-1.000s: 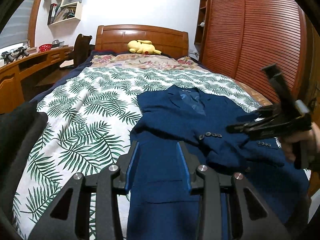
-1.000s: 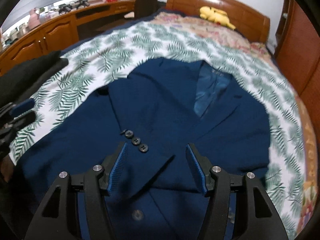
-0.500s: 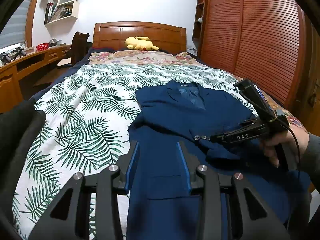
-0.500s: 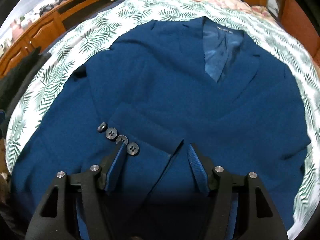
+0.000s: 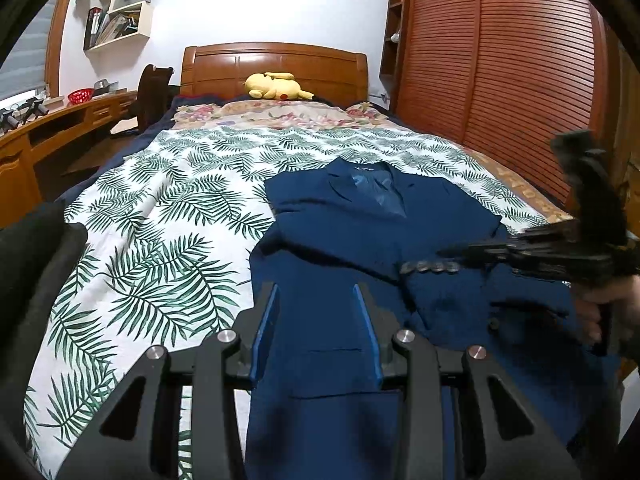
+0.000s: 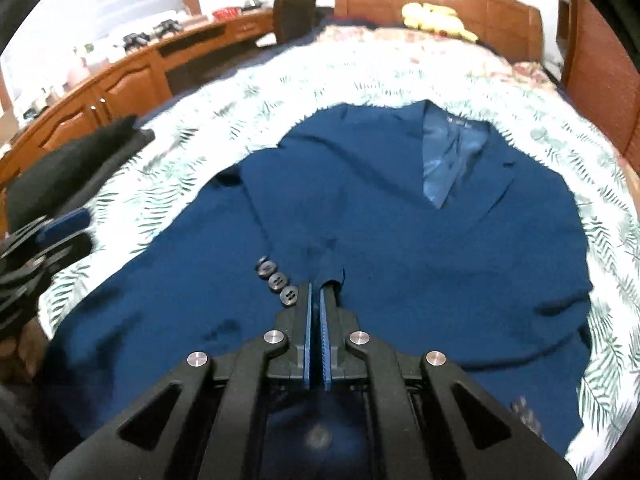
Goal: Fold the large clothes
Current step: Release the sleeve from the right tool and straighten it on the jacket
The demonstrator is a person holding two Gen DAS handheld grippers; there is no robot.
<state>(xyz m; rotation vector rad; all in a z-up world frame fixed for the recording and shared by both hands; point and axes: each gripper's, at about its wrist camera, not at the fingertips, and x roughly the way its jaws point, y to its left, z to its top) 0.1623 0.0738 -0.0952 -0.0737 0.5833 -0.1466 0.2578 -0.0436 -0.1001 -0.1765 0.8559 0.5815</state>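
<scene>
the left gripper (image 5: pixel 316 328) hangs wide open and empty over the near hem of the blue jacket (image 5: pixel 360 240), which lies front-up on the leaf-print bedspread (image 5: pixel 160 200), long axis running from hem to collar toward the headboard (image 5: pixel 276 62). to its right, the right gripper (image 6: pixel 315 304) is nearer the work: jaws closed on the sleeve cuff (image 6: pixel 326 270) beside its buttons (image 6: pixel 276 280), the sleeve lying across the chest.

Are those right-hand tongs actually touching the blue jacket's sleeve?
Touching. In the right wrist view the right tongs are shut, with the sleeve cuff of the blue jacket pinched between the blue pads, beside the cuff buttons.
</scene>
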